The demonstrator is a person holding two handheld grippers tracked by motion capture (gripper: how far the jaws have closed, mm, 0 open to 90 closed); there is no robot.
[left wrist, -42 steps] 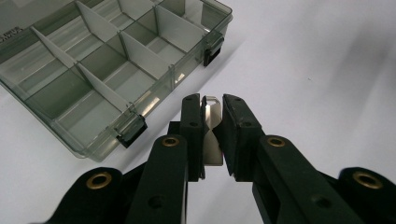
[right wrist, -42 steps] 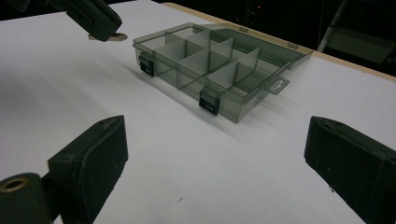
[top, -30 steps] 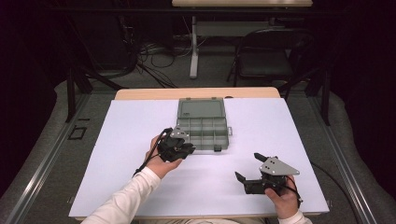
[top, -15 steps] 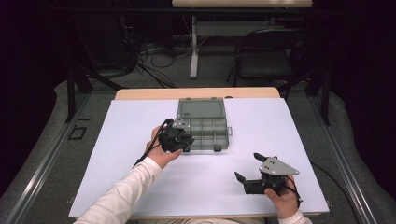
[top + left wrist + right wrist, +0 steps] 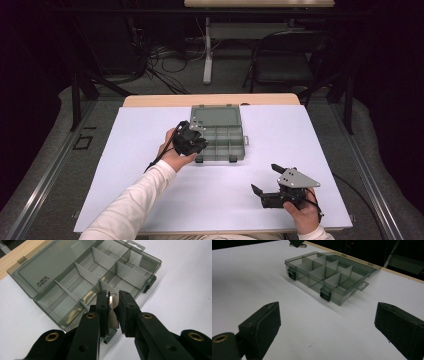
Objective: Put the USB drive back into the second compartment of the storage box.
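Smoky grey translucent plastic organiser box [image 5: 218, 134], lid laid flat open, sits at twelve o'clock on your white table sheet [image 5: 125, 175]. Your left gripper [image 5: 113, 305] is at the box's nine o'clock edge, jaws pinching a thin grey plastic divider plate [image 5: 113, 312] above the near compartments. Careful: the hold looks slim, and a tilt could jam the plate off its slots or drag the light box. Over at five o'clock, your right gripper [image 5: 272, 185] rests spread wide, grasping nothing, well apart from the box.
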